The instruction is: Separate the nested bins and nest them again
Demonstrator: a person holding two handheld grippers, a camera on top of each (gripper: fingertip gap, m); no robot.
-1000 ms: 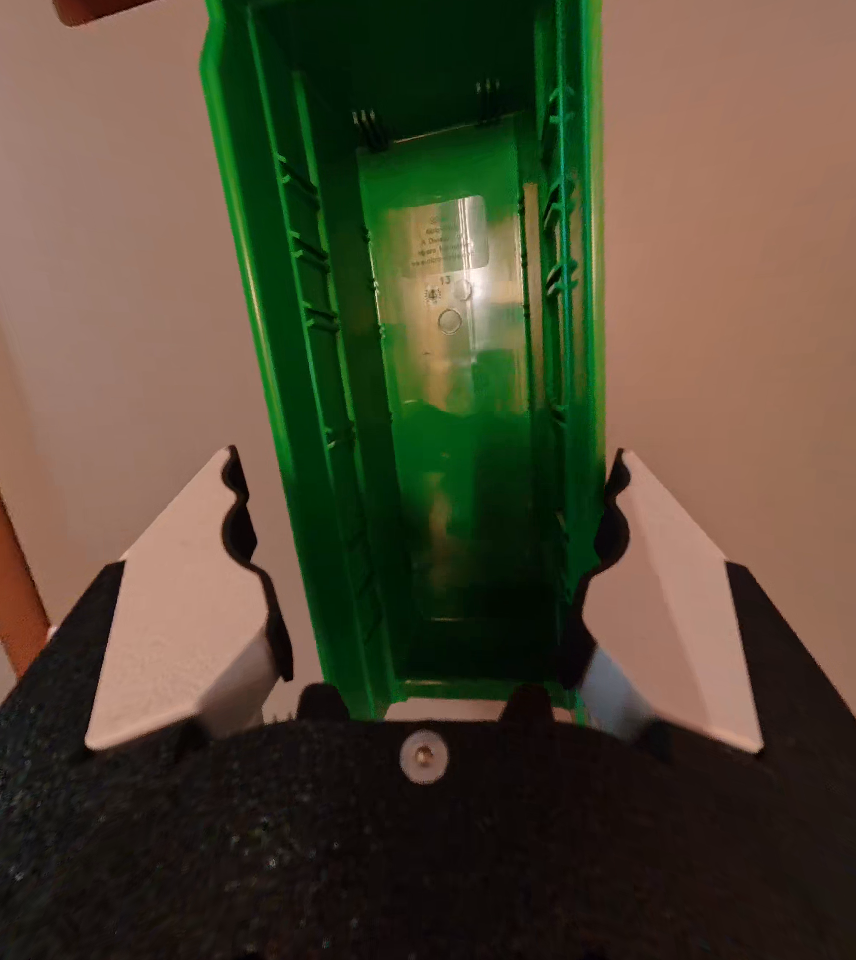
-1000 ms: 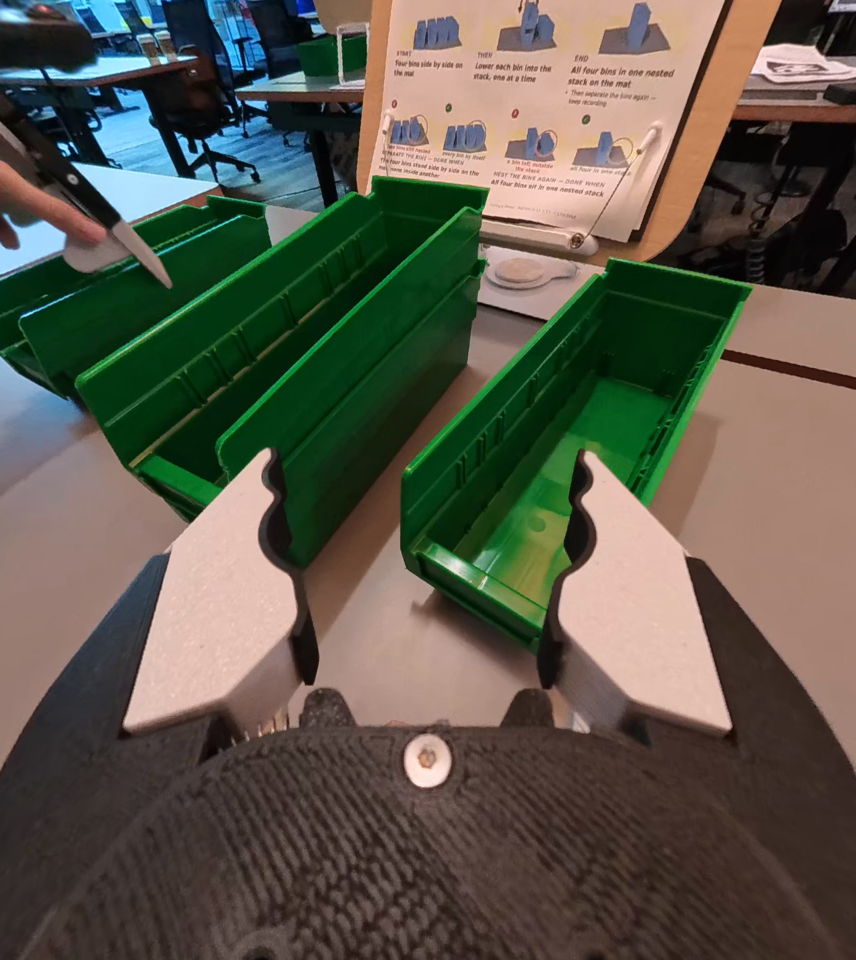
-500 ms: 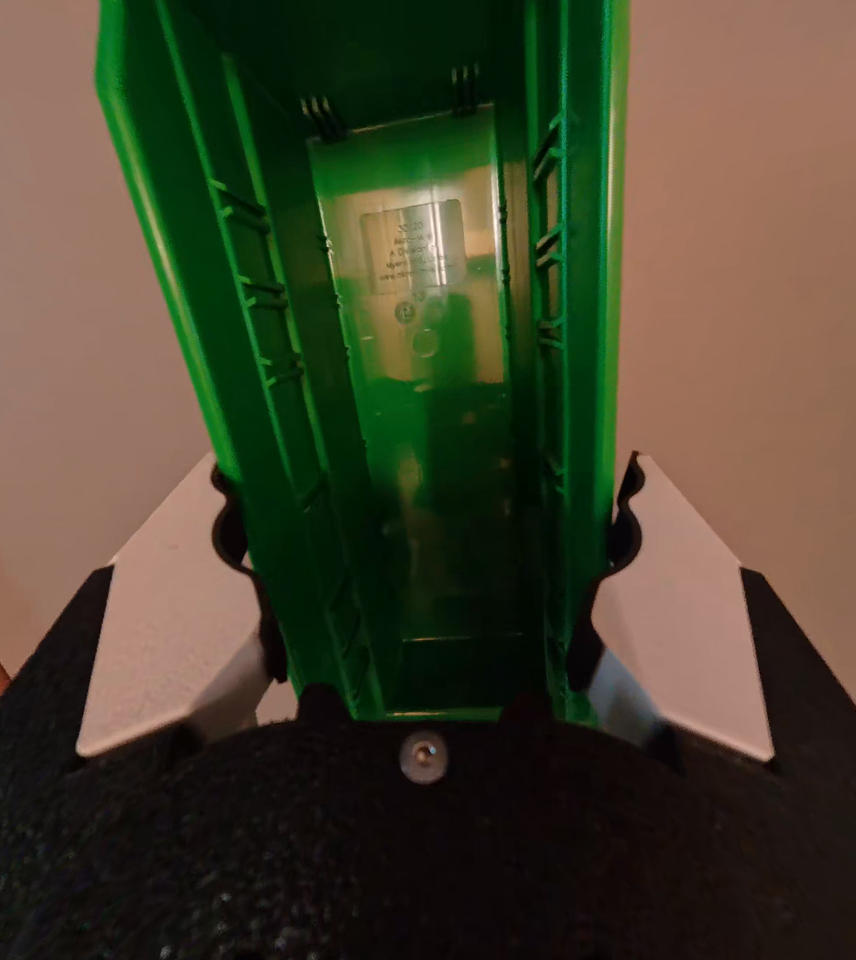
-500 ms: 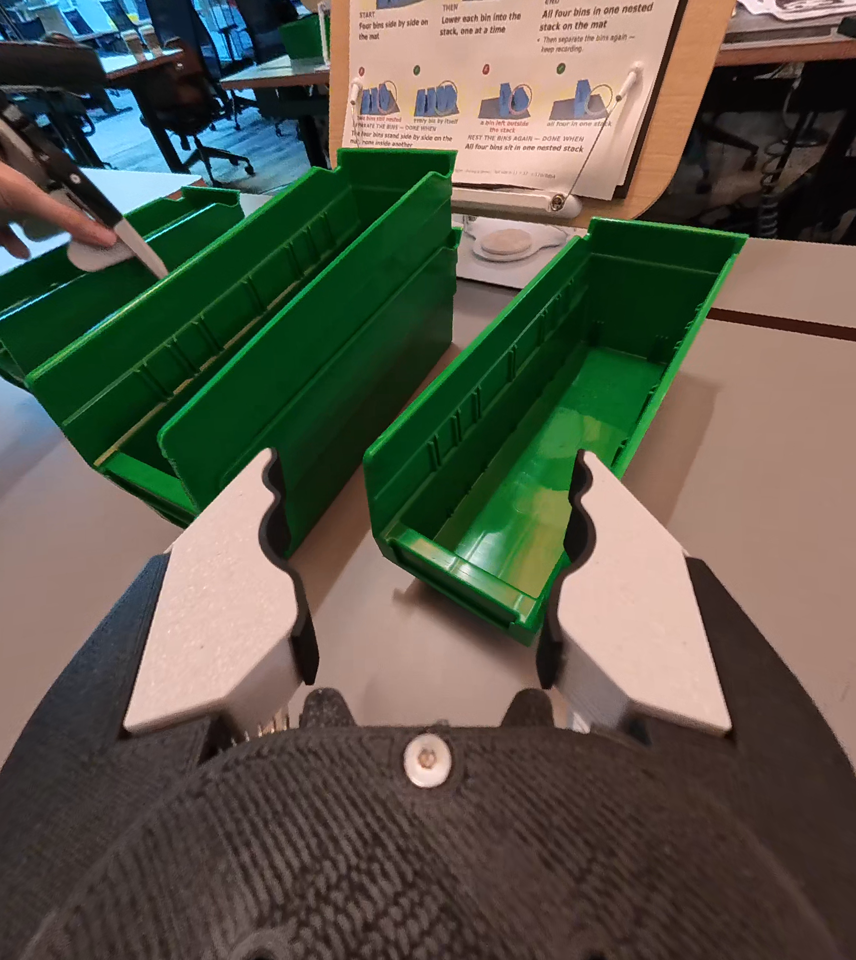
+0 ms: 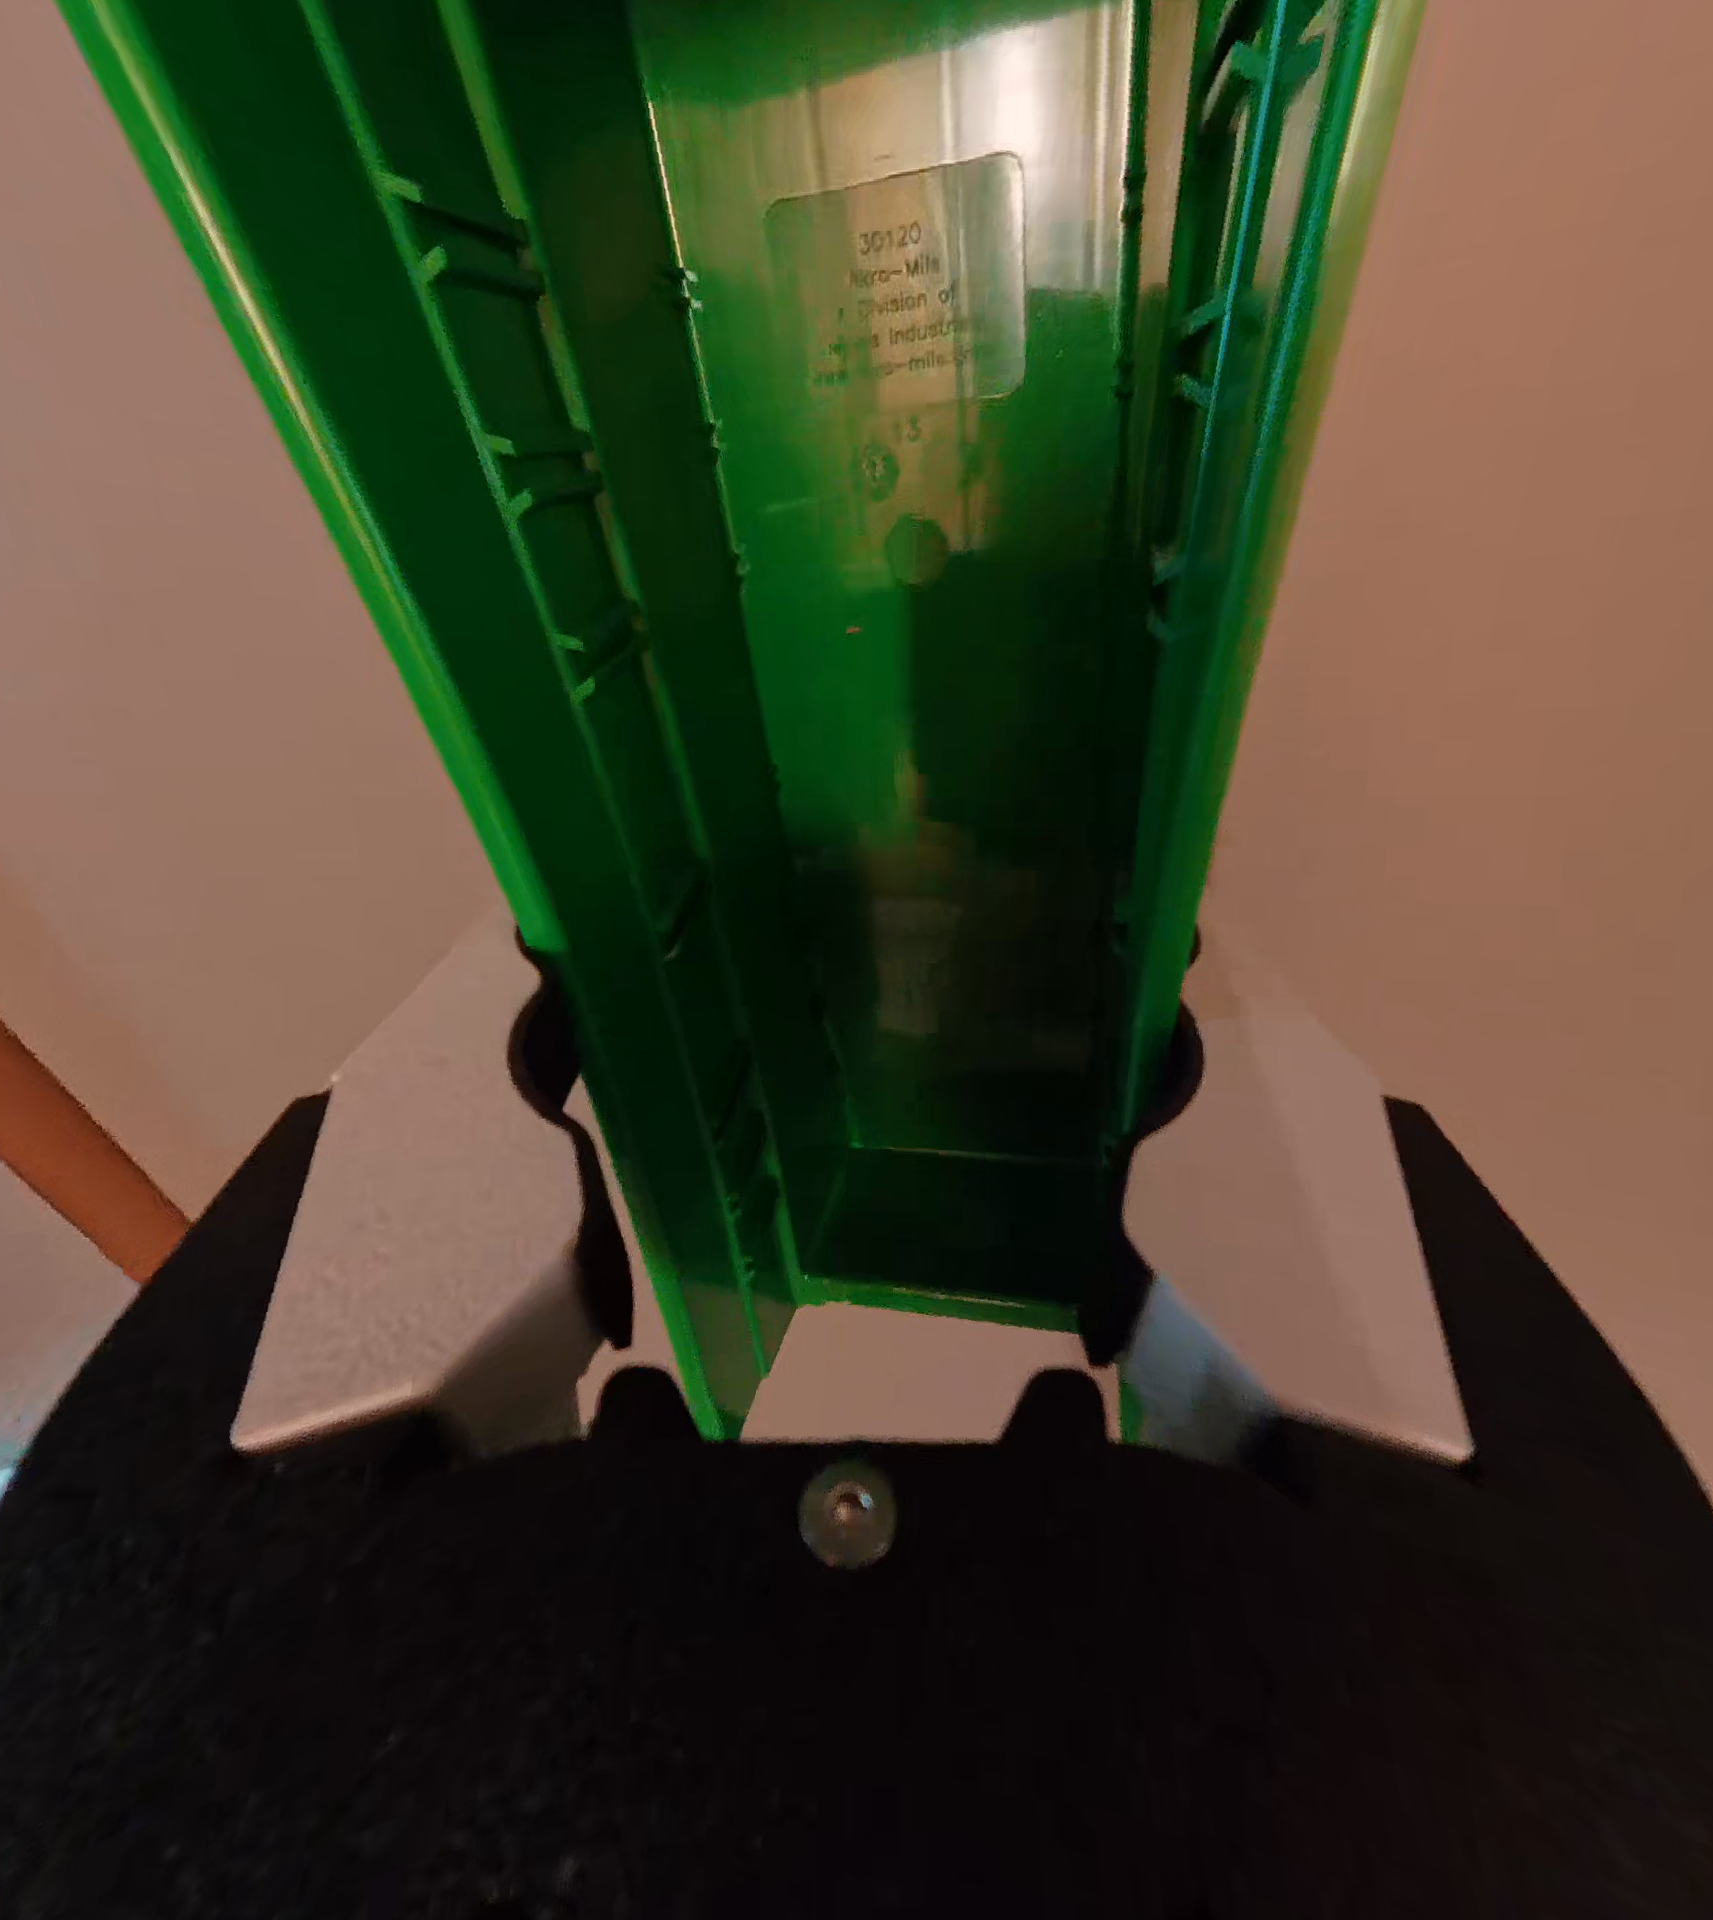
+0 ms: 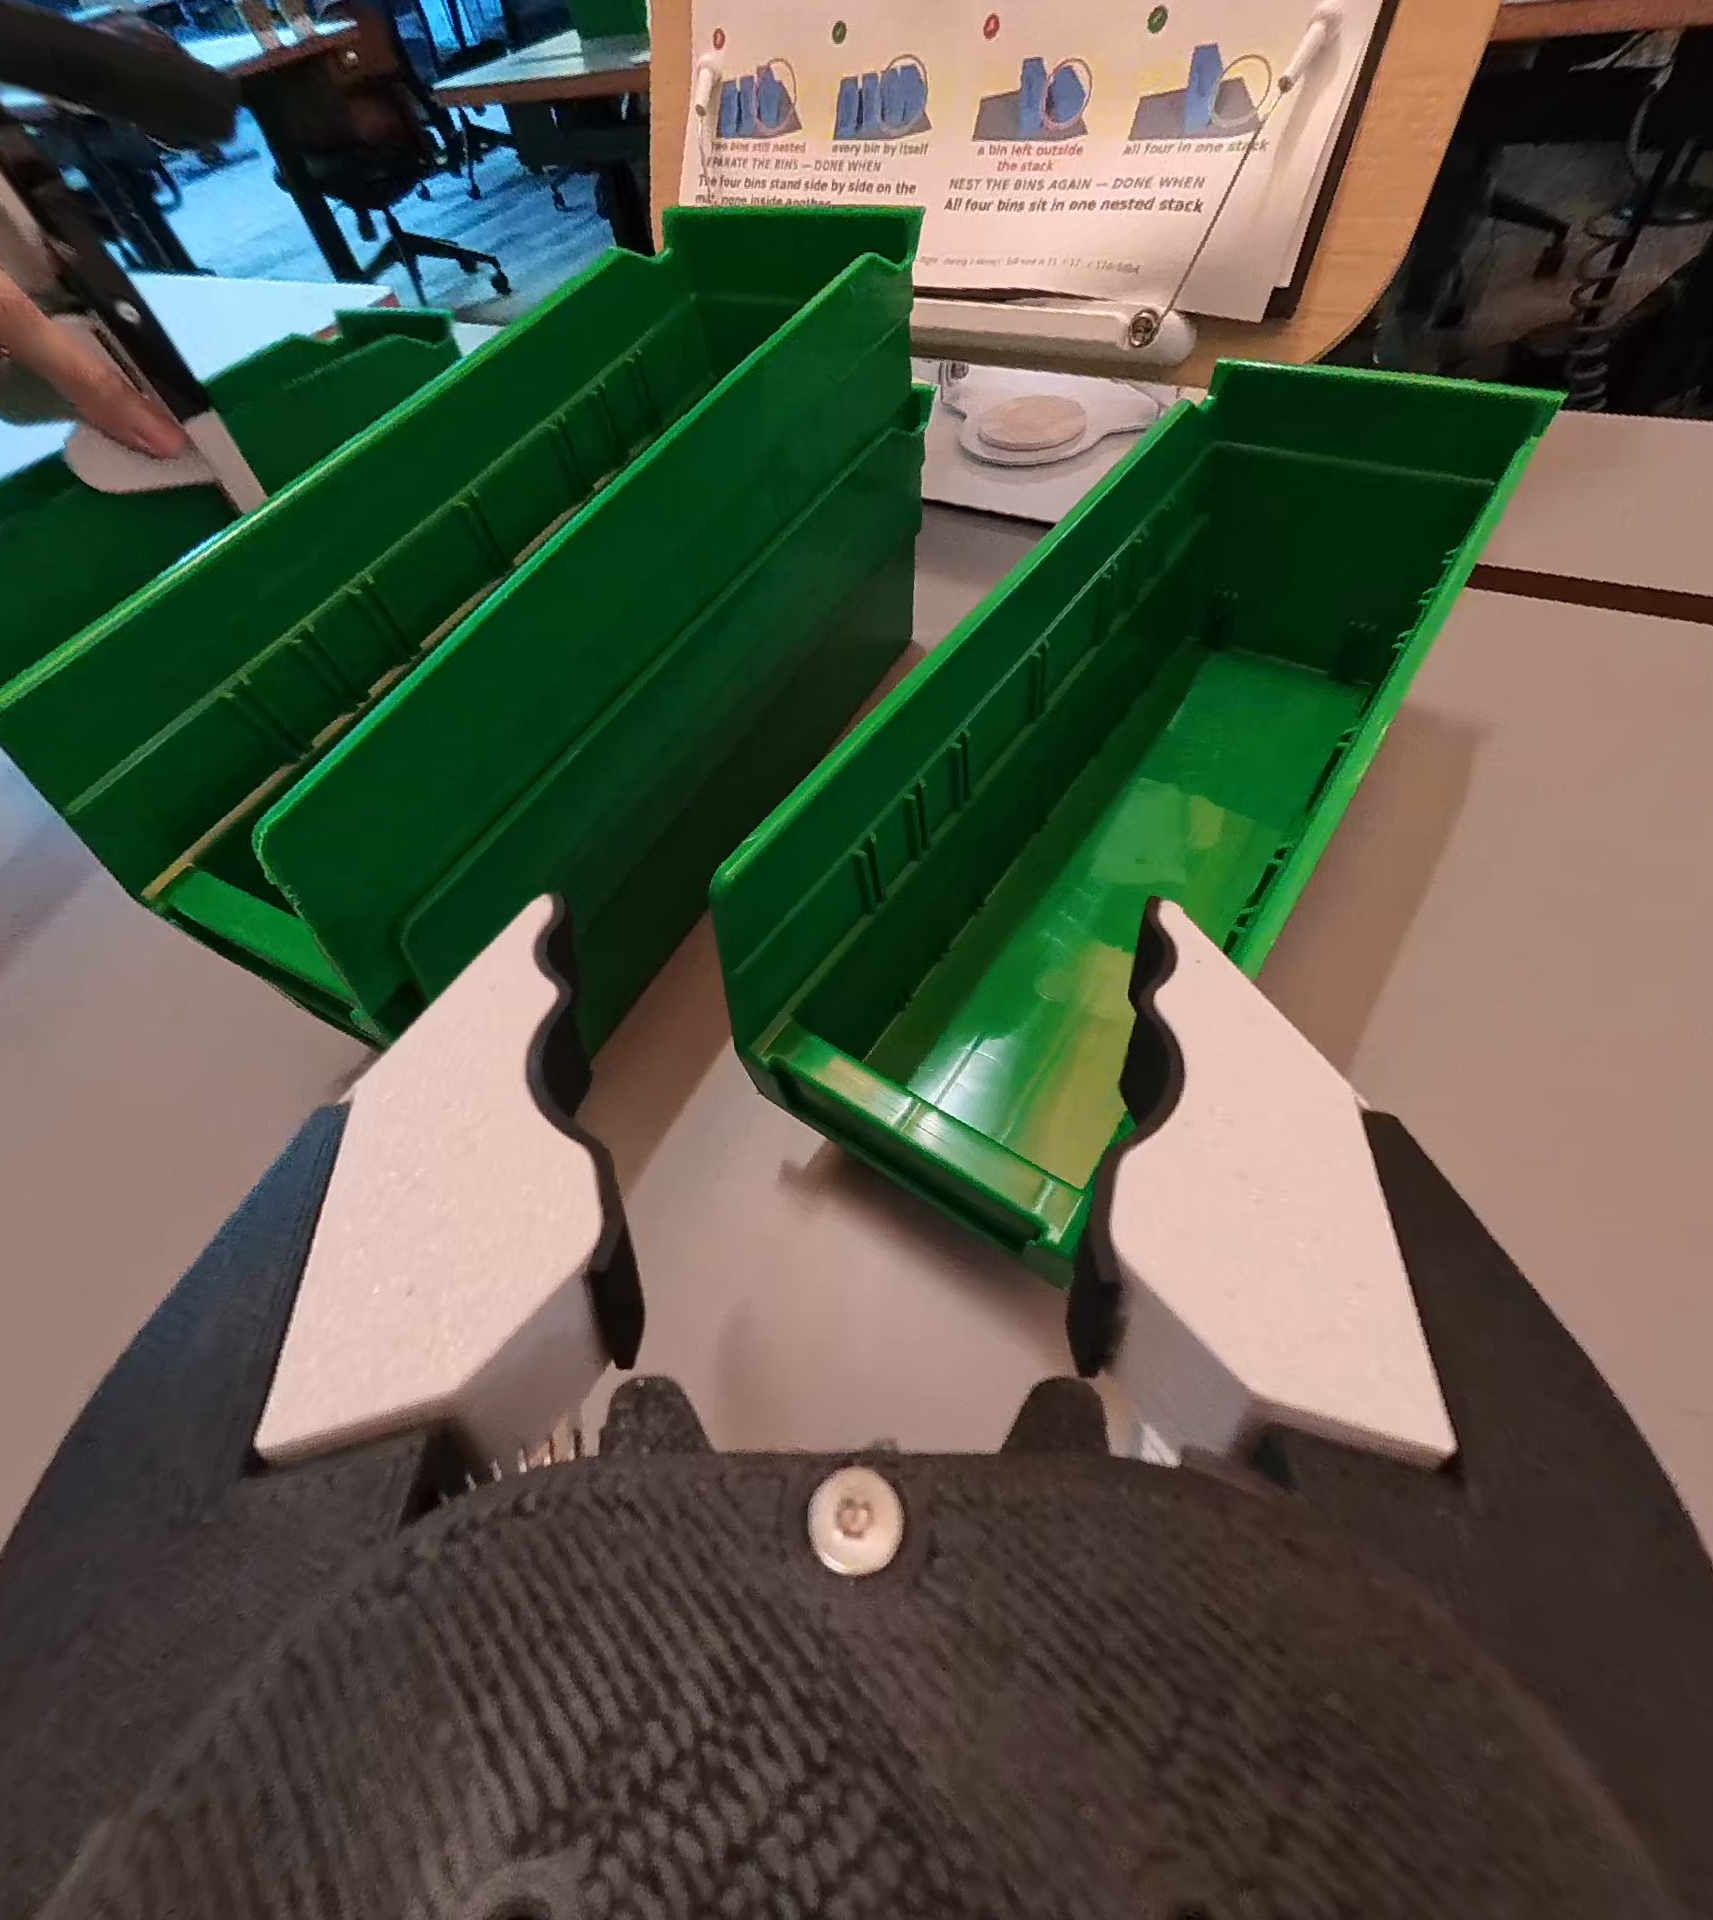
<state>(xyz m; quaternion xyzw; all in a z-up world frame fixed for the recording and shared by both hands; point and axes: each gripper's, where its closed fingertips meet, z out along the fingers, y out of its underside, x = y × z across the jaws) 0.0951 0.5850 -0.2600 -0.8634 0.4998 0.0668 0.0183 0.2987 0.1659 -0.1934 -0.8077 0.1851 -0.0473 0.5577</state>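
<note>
On the table [image 6: 1610, 935] we see an instruction board [image 6: 1018, 135] behind three green bins. Our left gripper [image 5: 857, 1049] clamps the left bin [image 5: 935, 623] across its side walls; the right gripper [image 6: 857, 1039] hovers spread before the empty right bin [image 6: 1143, 810], beside the taller middle bin [image 6: 540, 644].

The left tool [image 5: 857, 1049] clamps a green bin [image 5: 914, 665] (seen lengthwise, its inside showing) above the table [image 5: 1558, 623].

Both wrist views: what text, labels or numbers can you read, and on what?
Moulded panel, floor of the green bin in the left claw: legible, but I don't quote writing.
Instruction sheet, right wrist view: printed captions, likewise unquoted.
Nothing else lettered.
</note>
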